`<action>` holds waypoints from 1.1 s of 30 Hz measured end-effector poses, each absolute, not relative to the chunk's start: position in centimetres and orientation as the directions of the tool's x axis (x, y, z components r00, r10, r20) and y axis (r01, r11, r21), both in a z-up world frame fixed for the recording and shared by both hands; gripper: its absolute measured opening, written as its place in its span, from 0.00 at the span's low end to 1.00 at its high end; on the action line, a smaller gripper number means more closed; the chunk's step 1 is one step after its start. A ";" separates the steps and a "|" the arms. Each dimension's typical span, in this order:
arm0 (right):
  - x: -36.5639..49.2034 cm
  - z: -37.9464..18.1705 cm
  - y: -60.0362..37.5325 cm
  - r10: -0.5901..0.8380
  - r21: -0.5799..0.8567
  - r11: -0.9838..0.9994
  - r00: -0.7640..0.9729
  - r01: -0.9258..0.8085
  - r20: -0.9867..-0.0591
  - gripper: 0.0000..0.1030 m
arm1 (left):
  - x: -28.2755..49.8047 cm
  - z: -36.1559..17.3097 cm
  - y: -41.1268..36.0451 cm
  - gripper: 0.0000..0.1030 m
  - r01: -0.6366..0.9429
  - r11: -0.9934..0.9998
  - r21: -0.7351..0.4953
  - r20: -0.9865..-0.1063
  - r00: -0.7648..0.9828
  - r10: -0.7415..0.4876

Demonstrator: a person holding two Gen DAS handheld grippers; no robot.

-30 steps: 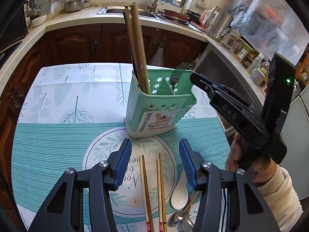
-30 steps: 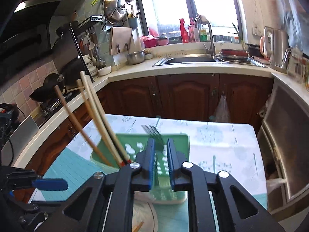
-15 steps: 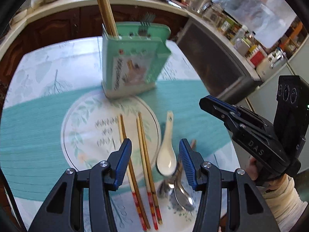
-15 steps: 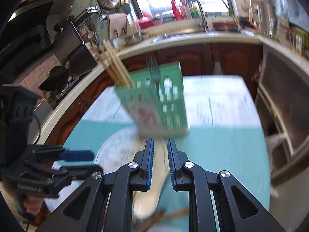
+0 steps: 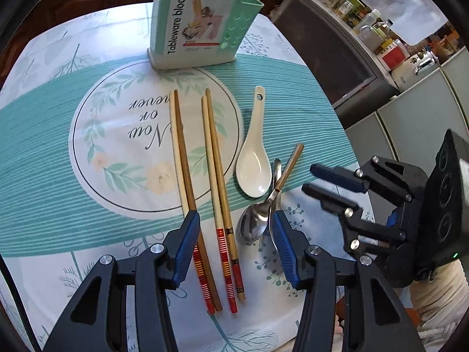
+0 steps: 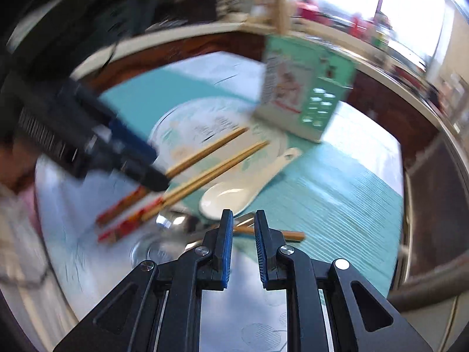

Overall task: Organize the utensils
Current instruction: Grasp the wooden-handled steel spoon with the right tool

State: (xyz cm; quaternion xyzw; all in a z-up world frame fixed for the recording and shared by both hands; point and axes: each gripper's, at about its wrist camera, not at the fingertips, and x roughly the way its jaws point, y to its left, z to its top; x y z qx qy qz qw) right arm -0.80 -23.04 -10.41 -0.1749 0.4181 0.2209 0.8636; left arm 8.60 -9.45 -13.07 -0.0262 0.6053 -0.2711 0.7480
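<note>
Two pairs of wooden chopsticks (image 5: 215,158) with red ends lie on the round print of the tablecloth. Right of them lie a white ceramic spoon (image 5: 253,158) and metal spoons (image 5: 255,223), one with a wooden handle. The green tableware holder (image 5: 205,20) stands upright behind them. My left gripper (image 5: 234,223) is open, hovering over the near ends of the chopsticks with nothing gripped. My right gripper (image 5: 310,179) hangs to the right of the spoons. In the blurred right wrist view, my right gripper (image 6: 243,215) shows a narrow empty gap above the metal spoons (image 6: 173,223).
The table (image 5: 44,135) carries a teal and white cloth. Dark wooden cabinets and a counter run behind it. A grey appliance (image 5: 331,58) and shelves with jars stand to the right. A person's hand in a cream sleeve (image 5: 439,296) holds the right gripper.
Both grippers have come down from the holder toward the utensils on the cloth. The right gripper swung away from the fork in the holder to beside the spoons. Neither opening has changed.
</note>
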 end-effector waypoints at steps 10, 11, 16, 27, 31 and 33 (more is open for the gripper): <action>-0.5 -12.2 -21.1 0.251 -0.203 0.642 0.453 -0.740 -0.856 0.15 | 9.1 -13.5 -8.8 0.48 0.343 0.859 -0.380 -0.892 0.108 -0.438; -0.4 -12.3 -21.0 0.244 -0.212 0.626 0.446 -0.751 -0.861 0.15 | 9.2 -13.6 -8.9 0.48 0.343 0.859 -0.381 -0.892 0.108 -0.439; 1.0 -12.7 -20.3 0.225 -0.242 0.551 0.421 -0.798 -0.879 0.15 | 9.4 -13.6 -8.8 0.48 0.339 0.859 -0.385 -0.891 0.106 -0.441; 3.3 -12.5 -19.4 0.160 -0.182 0.422 0.271 -0.888 -0.949 0.22 | 10.6 -12.4 -8.0 0.48 0.323 0.857 -0.401 -0.881 0.120 -0.458; 3.2 -13.1 -18.3 0.118 -0.219 0.328 0.269 -0.919 -0.956 0.23 | 10.9 -12.2 -7.9 0.48 0.320 0.861 -0.395 -0.881 0.133 -0.453; 3.3 -13.4 -17.8 0.111 -0.216 0.299 0.259 -0.929 -0.960 0.22 | 11.0 -12.2 -7.8 0.48 0.316 0.864 -0.391 -0.882 0.138 -0.450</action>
